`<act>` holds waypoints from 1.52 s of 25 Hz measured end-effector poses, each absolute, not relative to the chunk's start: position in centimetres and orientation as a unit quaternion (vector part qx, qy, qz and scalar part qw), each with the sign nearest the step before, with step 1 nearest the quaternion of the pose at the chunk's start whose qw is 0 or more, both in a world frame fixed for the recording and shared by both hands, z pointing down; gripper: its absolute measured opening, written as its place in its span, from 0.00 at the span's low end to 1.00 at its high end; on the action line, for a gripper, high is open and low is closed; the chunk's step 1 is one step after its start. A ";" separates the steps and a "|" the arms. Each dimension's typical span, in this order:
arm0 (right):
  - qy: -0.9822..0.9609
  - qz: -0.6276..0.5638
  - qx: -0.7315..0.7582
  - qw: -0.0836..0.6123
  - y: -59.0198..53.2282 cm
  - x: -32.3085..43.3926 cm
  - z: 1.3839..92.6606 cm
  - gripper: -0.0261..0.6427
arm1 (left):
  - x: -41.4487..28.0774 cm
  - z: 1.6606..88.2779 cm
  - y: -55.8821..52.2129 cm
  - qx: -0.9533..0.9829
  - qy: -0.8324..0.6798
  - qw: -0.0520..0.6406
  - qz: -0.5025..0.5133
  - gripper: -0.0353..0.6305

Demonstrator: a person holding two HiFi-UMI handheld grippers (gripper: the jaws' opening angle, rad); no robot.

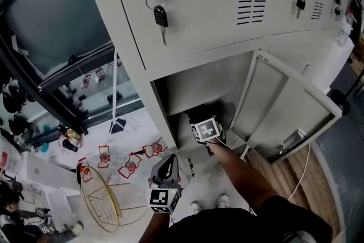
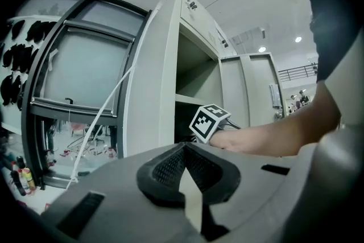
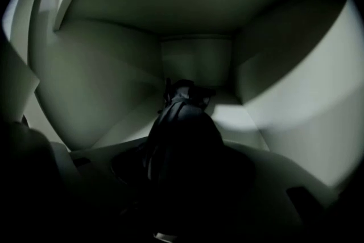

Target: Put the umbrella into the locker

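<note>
Head view: a person stands before a grey locker (image 1: 187, 60). Its upper door (image 1: 199, 3) is shut, with one key in the lock and a second key (image 1: 160, 16) hanging from the ring. The lower compartment (image 1: 193, 91) is open and its door (image 1: 284, 105) is swung out to the right. The right gripper (image 1: 203, 122) reaches into that opening, and its tips are lost in the dark inside. The left gripper (image 1: 167, 167) hangs lower, outside the locker and above the person's shoes (image 1: 196, 206). A wire basket (image 1: 102, 205) lies on the floor at lower left, among small red-and-white items too small to identify.

Left gripper view: the left gripper's jaws are together with nothing between them. Beyond them, the right gripper's marker cube (image 2: 209, 121) and the person's forearm (image 2: 273, 136) sit at the mouth of the compartment, which is black inside. A window frame (image 2: 74, 105) fills the left of the picture.

Right gripper view: the folded black umbrella (image 3: 182, 134) lies inside the compartment. Its far end rests on the floor near the back wall, and its near end sits between the right gripper's jaws, which stand wide apart on either side of it. Deep shadow covers the near end and the pads, so the gap between pads and fabric is hard to make out.
</note>
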State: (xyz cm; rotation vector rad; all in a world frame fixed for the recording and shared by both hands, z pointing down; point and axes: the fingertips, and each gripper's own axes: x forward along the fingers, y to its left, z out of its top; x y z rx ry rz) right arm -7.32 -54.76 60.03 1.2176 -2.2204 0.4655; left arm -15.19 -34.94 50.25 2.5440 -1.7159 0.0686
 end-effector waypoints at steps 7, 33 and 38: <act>-0.850 0.162 0.442 0.236 -53.4 -6.9 58.6 0.44 | -14.6 50.3 -34.5 0.829 -0.558 0.038 0.020 0.05; -0.916 0.026 0.383 0.114 -37.6 -1.7 47.4 0.04 | -13.4 50.3 -34.8 0.828 -0.559 0.045 0.032 0.05; -0.916 0.007 0.383 0.115 -36.3 -1.5 47.9 0.03 | -13.0 50.0 -34.7 0.831 -0.553 0.047 0.029 0.05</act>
